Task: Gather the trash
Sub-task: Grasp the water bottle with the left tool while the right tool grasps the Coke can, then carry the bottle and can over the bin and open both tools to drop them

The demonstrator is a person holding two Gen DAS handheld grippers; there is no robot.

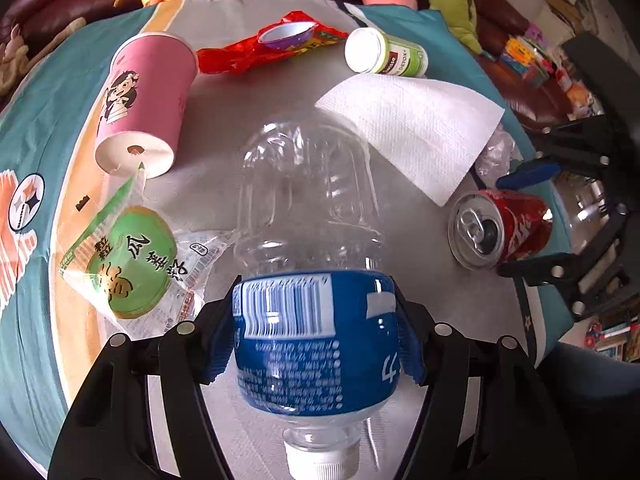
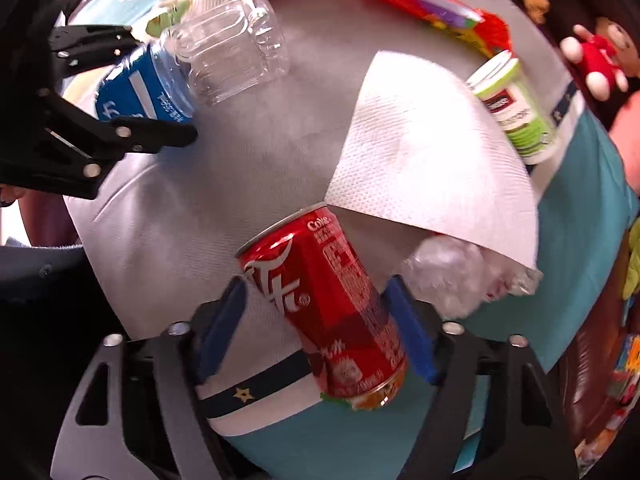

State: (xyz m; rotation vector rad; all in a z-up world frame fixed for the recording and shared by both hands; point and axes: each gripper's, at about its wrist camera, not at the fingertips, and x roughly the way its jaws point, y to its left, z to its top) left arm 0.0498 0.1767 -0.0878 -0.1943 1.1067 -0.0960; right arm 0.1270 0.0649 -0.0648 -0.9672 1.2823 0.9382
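Trash lies scattered on the grey table mat (image 1: 224, 92); no bin or bag shows in either view, so collection appears to be at an early stage.

Left gripper (image 1: 316, 320): closed on the blue label of the empty clear plastic water bottle (image 1: 308, 208), both pads touching the label, cap toward the camera.

Right gripper (image 2: 316, 320): fingers straddle the red Coke can (image 2: 332, 304), which lies tilted at the mat edge. The right pad seems to touch it, but a gap shows at the left pad, so a firm grip cannot be confirmed.

Remaining on the mat:
- pink paper cup (image 1: 144, 100), on its side
- red snack wrapper (image 1: 272, 48)
- green-labelled supplement bottle (image 1: 384, 54)
- white paper napkin (image 1: 416, 124), partly covering crumpled clear plastic (image 2: 452, 272)
- green snack packet (image 1: 128, 260)
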